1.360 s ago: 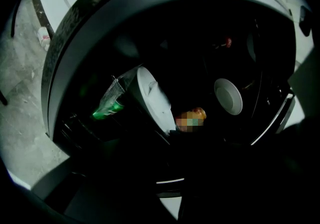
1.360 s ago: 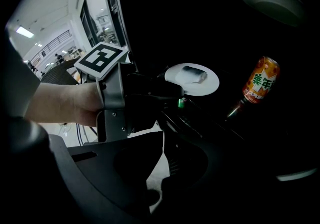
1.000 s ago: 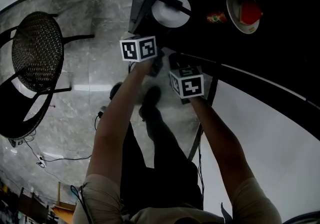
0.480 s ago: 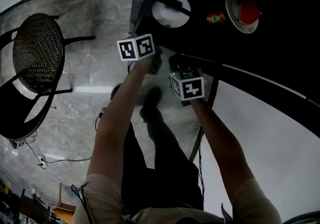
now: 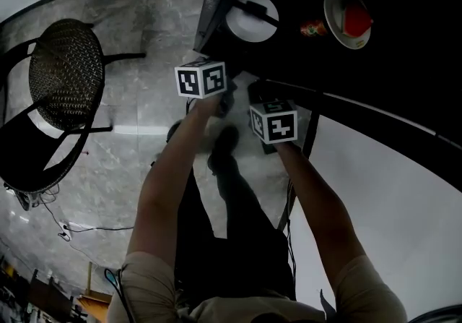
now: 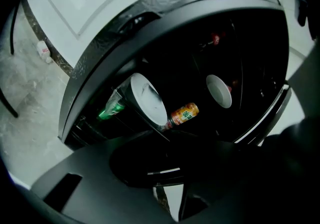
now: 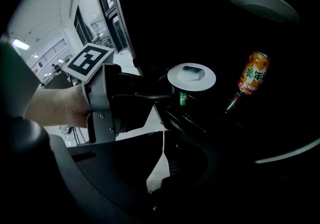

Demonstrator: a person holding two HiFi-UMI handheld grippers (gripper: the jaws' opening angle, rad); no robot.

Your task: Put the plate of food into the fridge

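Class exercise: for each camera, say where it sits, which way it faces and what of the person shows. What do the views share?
Head view: on the person's head, facing steeply down at the fridge; forearms and legs show.
Left gripper view: on the left gripper, looking along its jaws into the fridge at the plate they grip; no body shows.
Right gripper view: on the right gripper, facing the fridge past shut jaws; the left hand shows.
All three share the plate, bottle and bowl.
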